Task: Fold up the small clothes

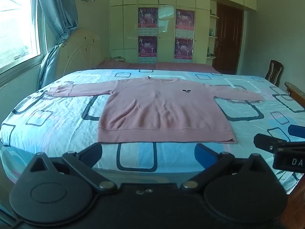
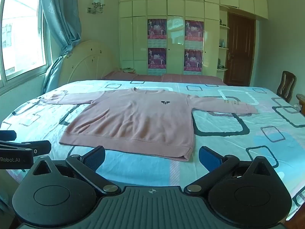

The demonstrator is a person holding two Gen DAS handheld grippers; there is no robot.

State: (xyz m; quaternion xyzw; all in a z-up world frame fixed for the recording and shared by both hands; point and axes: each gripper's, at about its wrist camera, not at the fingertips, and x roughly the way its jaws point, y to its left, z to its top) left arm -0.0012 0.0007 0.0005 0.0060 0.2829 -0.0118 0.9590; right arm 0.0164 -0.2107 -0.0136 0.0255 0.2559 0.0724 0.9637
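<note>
A pink long-sleeved sweater [image 1: 162, 110] lies flat, front up, on the bed, with both sleeves spread out to the sides and the hem nearest me. It also shows in the right wrist view [image 2: 133, 122]. My left gripper [image 1: 150, 152] is open and empty, just short of the hem near the front edge of the bed. My right gripper [image 2: 152, 157] is open and empty, in front of the hem's right corner. The right gripper also shows at the right edge of the left wrist view [image 1: 280, 141], and the left gripper at the left edge of the right wrist view [image 2: 22, 145].
The bed [image 1: 57, 118] has a light blue sheet with rounded-square prints. A cream headboard [image 1: 80, 51] and a curtained window [image 1: 19, 22] are at the left. A wardrobe [image 1: 165, 24] and a brown door [image 1: 228, 36] stand behind. A wooden chair [image 1: 274, 72] is at the right.
</note>
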